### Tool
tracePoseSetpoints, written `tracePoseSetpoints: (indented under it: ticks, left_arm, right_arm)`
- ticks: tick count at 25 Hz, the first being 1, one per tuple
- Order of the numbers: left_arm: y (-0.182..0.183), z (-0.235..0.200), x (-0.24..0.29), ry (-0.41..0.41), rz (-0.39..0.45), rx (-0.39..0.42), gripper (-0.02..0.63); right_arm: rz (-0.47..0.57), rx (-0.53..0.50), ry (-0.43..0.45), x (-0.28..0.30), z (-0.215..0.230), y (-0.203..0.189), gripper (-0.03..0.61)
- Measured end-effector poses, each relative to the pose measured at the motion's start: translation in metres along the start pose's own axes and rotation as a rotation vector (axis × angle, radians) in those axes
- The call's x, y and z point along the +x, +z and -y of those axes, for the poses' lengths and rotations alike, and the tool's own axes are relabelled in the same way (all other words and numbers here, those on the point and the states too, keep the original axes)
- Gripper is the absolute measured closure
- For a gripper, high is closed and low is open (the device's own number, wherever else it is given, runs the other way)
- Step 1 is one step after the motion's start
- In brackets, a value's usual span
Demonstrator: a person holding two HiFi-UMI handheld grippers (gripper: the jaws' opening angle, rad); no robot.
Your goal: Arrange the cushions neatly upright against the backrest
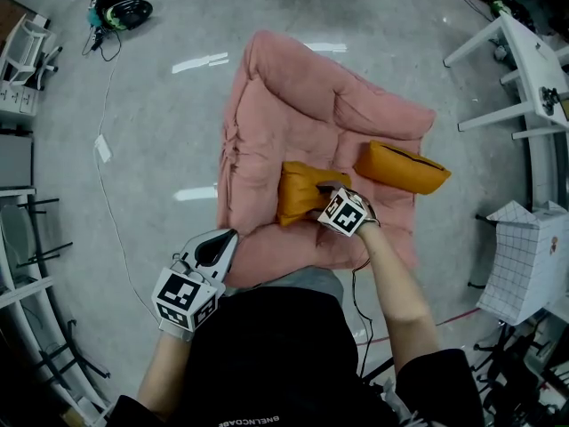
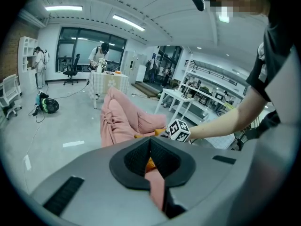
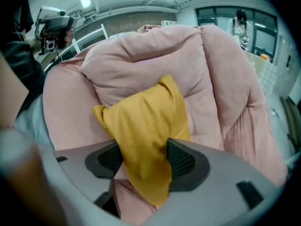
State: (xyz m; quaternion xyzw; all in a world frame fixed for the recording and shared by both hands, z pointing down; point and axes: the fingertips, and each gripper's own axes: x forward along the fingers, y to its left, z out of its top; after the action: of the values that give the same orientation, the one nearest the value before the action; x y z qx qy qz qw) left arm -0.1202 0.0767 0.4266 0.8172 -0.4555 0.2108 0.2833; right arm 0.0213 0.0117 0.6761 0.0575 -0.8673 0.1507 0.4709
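Two mustard-yellow cushions sat on a pink armchair (image 1: 238, 154), a puffy, quilted piece with a rounded backrest (image 1: 298, 78) and plump sides, resting on a glossy grey floor (image 1: 160, 105). The right gripper (image 3: 143, 161) was clamped on the nearer cushion (image 3: 141, 117). Its ribbed black pads pressed into the smooth, limp fabric from both sides, bunching a corner that drooped below the jaws. That cushion stood slumped on the seat straight ahead of the right gripper, with the backrest rising behind it. The other cushion (image 1: 402, 167), plumper and wedge-shaped with a dark seam along one edge, lay tilted beyond the right gripper and to its right, on the armchair's side and apart from the held one. The bare right forearm (image 1: 396, 283) stretched forward from the body, the wrist bent so that the gripper pointed steeply down. The left gripper (image 1: 222, 240) was held low and close to the body, well to the left of the right one and just short of the armchair's front corner, aimed forward and somewhat down. Its jaws were closed together with nothing held.
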Motion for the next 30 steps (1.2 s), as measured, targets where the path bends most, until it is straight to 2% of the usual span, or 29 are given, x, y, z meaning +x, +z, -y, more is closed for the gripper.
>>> tracePoseSetpoints:
  ticks: [4,7,10,13,17,21,24,27,30]
  left_arm:
    - [0.001,-0.002,-0.003,0.009,0.011,-0.01,0.601]
    - [-0.001,0.0,-0.003,0.012,0.003,-0.006,0.601]
    - [-0.006,0.0,-0.003,0.015,-0.012,-0.005,0.601]
    - [-0.007,0.004,-0.001,0.017,-0.016,-0.004,0.601]
    - [0.0,0.009,0.003,0.013,-0.016,-0.001,0.601]
    - [0.0,0.01,0.02,0.007,-0.048,-0.028,0.601]
    - [-0.001,0.011,0.035,0.003,-0.054,-0.022,0.601]
    - [-0.009,0.011,0.054,0.02,-0.089,0.018,0.601]
    - [-0.024,0.009,0.065,0.043,-0.121,0.004,0.601]
  right_arm:
    - [0.109,0.082,0.012,-0.002,-0.006,0.009,0.298]
    - [0.162,0.076,-0.007,0.01,-0.007,0.009,0.293]
    - [0.16,-0.007,-0.046,0.019,-0.007,0.012,0.233]
    - [0.139,-0.055,-0.057,0.015,-0.009,0.01,0.199]
    - [0.115,-0.068,-0.047,-0.008,-0.005,0.001,0.166]
    - [0.101,-0.02,-0.048,-0.042,0.008,-0.021,0.166]
    - [0.069,0.01,-0.128,-0.066,0.039,-0.052,0.166]
    - [0.002,0.039,-0.263,-0.09,0.089,-0.094,0.166]
    - [-0.088,0.075,-0.398,-0.106,0.136,-0.142,0.166]
